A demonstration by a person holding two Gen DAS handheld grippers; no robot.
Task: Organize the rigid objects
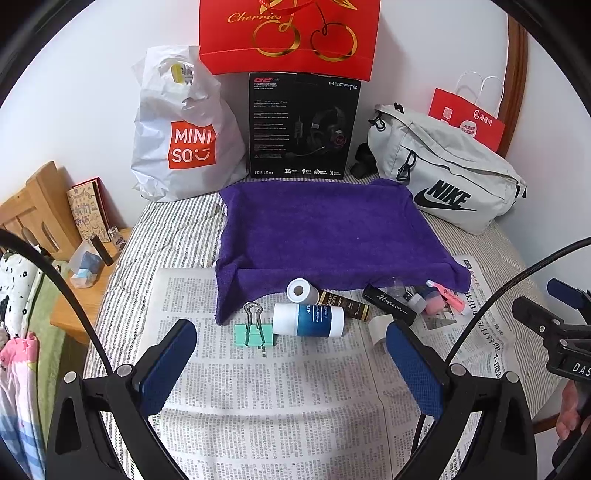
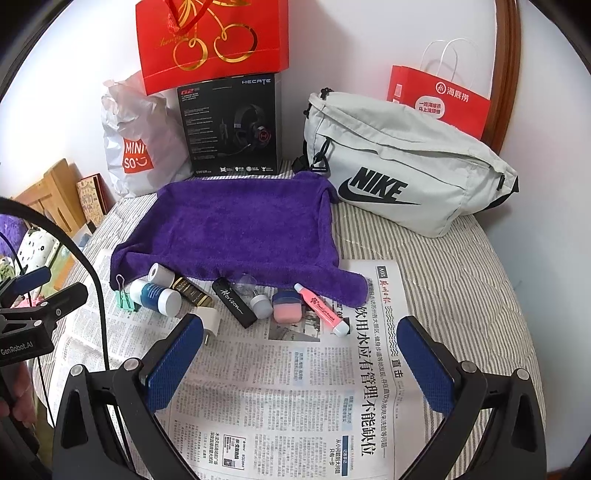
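A row of small items lies on the newspaper (image 1: 280, 398) along the purple towel's (image 1: 325, 229) front edge: a green binder clip (image 1: 254, 332), a blue-and-white lotion tube (image 1: 308, 319), a white roll (image 1: 300, 291), a dark gold-lettered tube (image 1: 345, 304), a black "Horizon" stick (image 1: 389, 304), a white charger plug (image 2: 208, 319), a small capped bottle (image 2: 259, 304), a pink case (image 2: 287, 306) and a pink highlighter (image 2: 321, 309). My left gripper (image 1: 291, 354) hovers open just before the clip and lotion tube. Open too, my right gripper (image 2: 301, 349) hangs short of the pink items.
Behind the towel (image 2: 236, 229) stand a Miniso bag (image 1: 184, 129), a black headset box (image 1: 303, 125), a red cherry bag (image 1: 290, 33), a grey Nike bag (image 2: 402, 166) and a red paper bag (image 2: 439, 99). A wooden stand (image 1: 44, 221) with clutter sits left of the striped bed.
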